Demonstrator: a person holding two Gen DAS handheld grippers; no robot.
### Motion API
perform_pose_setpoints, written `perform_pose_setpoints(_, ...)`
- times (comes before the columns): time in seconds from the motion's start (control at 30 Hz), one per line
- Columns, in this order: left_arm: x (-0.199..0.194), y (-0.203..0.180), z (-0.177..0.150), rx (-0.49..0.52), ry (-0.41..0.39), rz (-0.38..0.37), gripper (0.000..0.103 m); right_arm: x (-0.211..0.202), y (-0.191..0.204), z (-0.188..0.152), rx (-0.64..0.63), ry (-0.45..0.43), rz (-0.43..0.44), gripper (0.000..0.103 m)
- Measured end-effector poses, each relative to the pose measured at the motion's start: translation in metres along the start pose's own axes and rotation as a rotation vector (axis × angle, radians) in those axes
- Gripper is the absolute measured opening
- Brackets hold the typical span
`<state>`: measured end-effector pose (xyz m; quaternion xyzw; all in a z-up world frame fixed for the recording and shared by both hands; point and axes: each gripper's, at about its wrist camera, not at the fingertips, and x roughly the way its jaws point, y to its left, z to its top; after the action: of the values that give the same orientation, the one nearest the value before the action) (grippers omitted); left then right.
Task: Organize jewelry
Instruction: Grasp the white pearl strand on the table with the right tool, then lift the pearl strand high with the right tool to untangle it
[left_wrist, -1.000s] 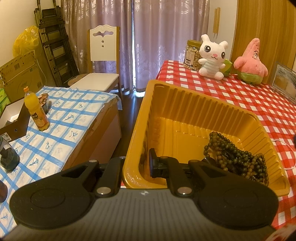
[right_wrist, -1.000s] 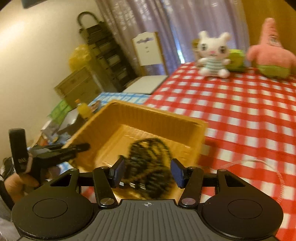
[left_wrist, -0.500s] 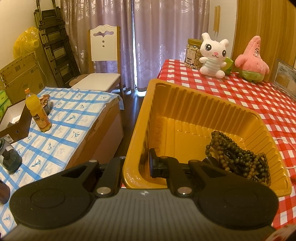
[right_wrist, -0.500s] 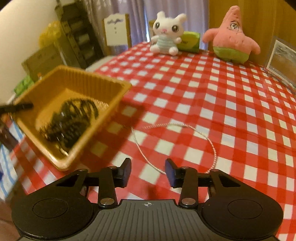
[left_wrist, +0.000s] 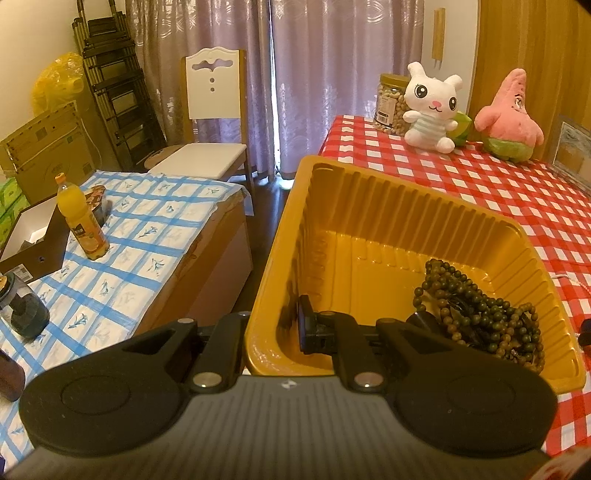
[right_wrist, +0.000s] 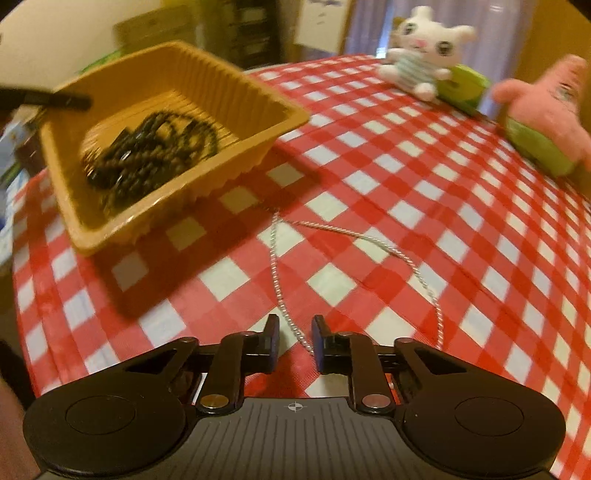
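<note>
Partly done: beads in, chain still out.
Bead necklace (left_wrist: 480, 314) lies in tray (left_wrist: 369, 192); left gripper (left_wrist: 273, 328) clamps tray wall. Right gripper (right_wrist: 294, 341), just narrowing, straddles the silver chain (right_wrist: 275, 266) beside tray, not yet pinching.

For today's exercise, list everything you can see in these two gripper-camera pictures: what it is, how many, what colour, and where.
tray: one, yellow, ribbed, at the table's edge.
bead strings: a tangled heap, dark green-brown, inside the tray.
chain: one, silver, looped on the cloth beside the tray.
tablecloth: one, red and white check.
rabbit toy: one, white, at the far end of the table.
star toy: one, pink, beside the rabbit toy.
jar: one, gold-lidded, behind the rabbit toy.
chair: one, white.
bottle: one, orange, on the blue-check side table.
left gripper: black, clamped on the tray's wall.
right gripper: black, jaws just closing around the chain.
</note>
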<state>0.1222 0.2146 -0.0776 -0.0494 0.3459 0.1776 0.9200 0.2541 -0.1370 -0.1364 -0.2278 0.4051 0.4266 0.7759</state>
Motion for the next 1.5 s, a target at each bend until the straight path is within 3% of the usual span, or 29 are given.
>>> perform_pose_setpoints(0.2,0.0,0.0,0.0,0.0,0.001,0.002,0.011,0.007,-0.005,0.001,-0.115,0.018,0.06,0.016)
perform_pose_setpoints(0.3,-0.001,0.001,0.0,-0.001,0.002,0.004,0.011,0.009,-0.002,0.002,-0.17,0.034,0.091,0.001)
perform_pose_setpoints(0.37,-0.001,0.002,0.0,-0.001,0.002,0.004,0.011,0.009,0.002,0.002,-0.19,0.036,0.08,0.001)
perform_pose_setpoints(0.6,-0.001,0.001,0.0,0.0,0.003,0.002,0.011,0.002,-0.005,-0.001,0.006,0.011,0.088,0.001)
perform_pose_setpoints(0.97,-0.002,0.002,-0.001,0.005,0.001,0.0,0.011,-0.056,-0.023,0.002,0.4,-0.205,0.149,0.001)
perform_pose_setpoints(1.5,-0.001,-0.002,0.003,0.016,-0.006,-0.013,0.011,-0.127,-0.029,0.038,0.547,-0.436,0.107,0.001)
